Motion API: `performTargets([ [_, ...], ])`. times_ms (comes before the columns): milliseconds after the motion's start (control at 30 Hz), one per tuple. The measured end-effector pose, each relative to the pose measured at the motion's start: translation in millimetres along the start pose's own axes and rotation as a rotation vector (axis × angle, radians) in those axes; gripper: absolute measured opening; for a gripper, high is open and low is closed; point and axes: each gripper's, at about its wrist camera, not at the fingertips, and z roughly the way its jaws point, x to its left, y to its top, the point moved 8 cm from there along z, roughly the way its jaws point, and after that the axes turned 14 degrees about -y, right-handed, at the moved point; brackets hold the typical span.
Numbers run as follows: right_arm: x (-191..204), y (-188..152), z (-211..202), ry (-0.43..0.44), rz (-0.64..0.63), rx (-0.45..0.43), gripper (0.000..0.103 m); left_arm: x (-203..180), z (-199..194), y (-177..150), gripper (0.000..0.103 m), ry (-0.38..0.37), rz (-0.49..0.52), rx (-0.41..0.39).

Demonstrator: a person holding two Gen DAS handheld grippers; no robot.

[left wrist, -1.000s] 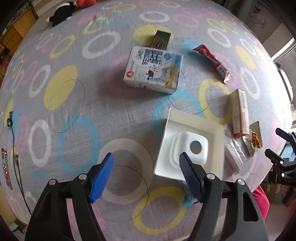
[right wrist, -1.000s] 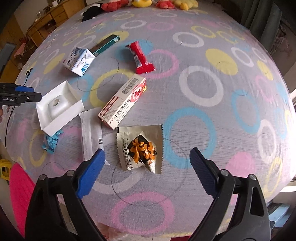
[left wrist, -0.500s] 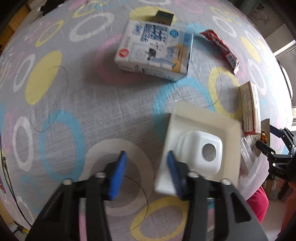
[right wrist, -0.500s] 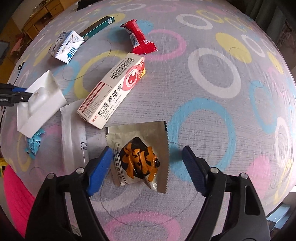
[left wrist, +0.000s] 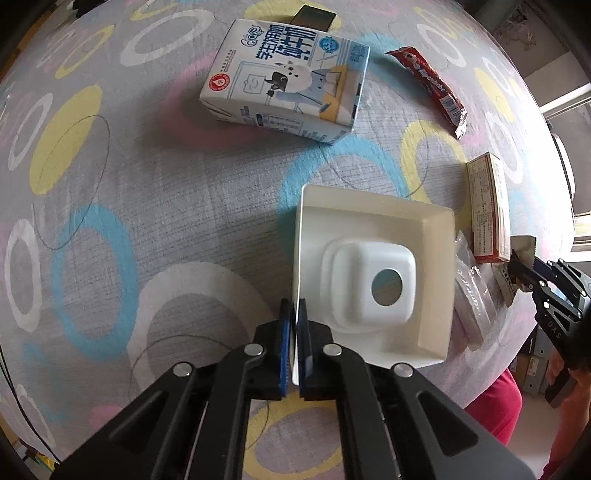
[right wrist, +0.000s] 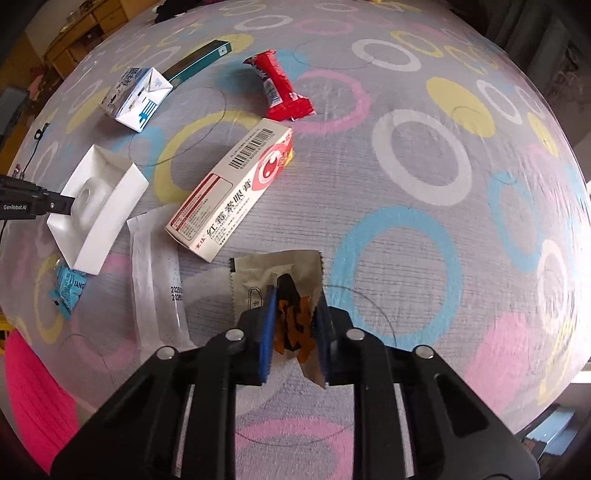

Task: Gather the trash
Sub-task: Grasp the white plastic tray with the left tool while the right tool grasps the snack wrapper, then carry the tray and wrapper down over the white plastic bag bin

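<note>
Cloth (left wrist: 155, 192) with coloured rings covers the whole work surface; all the trash lies on it. White tray (left wrist: 373, 273), open side up with a raised insert and round hole in the middle: left gripper (left wrist: 294, 332) is pinched tight on its near-left wall, blue pads either side of the thin edge; from the right wrist view the tray (right wrist: 107, 206) sits tilted, its gripped side higher than the far side, at the left of the cloth. Milk carton (left wrist: 288, 79) lies on its side beyond the tray, well apart from it, with a dark flat box (left wrist: 314, 18) just behind it. Ointment box (right wrist: 232, 192), red and white with a barcode, lies diagonal between the tray and the red wrapper (right wrist: 279, 88). Clear plastic sleeve (right wrist: 157, 280) lies flat just beside the tray and touches the ointment box's near end. Snack packet (right wrist: 291, 291), silver with orange and black print: right gripper (right wrist: 293, 325) is closed on it, packet bunched up between the pads, its far edge on the cloth just short of the ointment box. Small blue wrapper (right wrist: 68, 288) pokes out from under the tray's near corner. Pink object (right wrist: 33, 391) below the cloth edge at lower left, can't tell what it is.
</note>
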Motion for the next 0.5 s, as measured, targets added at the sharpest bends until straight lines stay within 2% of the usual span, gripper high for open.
performTargets([
  [167,-6,-4,-9,-0.032,0.019,-0.013,0.015,-4,-1,-1,0.002,0.021,-0.041,-0.004],
  [300,-10,-7,-22,-0.036,0.043,-0.030,0.014,9,-7,0,0.002,0.026,-0.079,-0.016],
  [500,-18,-2,-44,-0.037,0.069,-0.068,0.014,11,-41,-10,0.001,0.034,-0.093,-0.066],
])
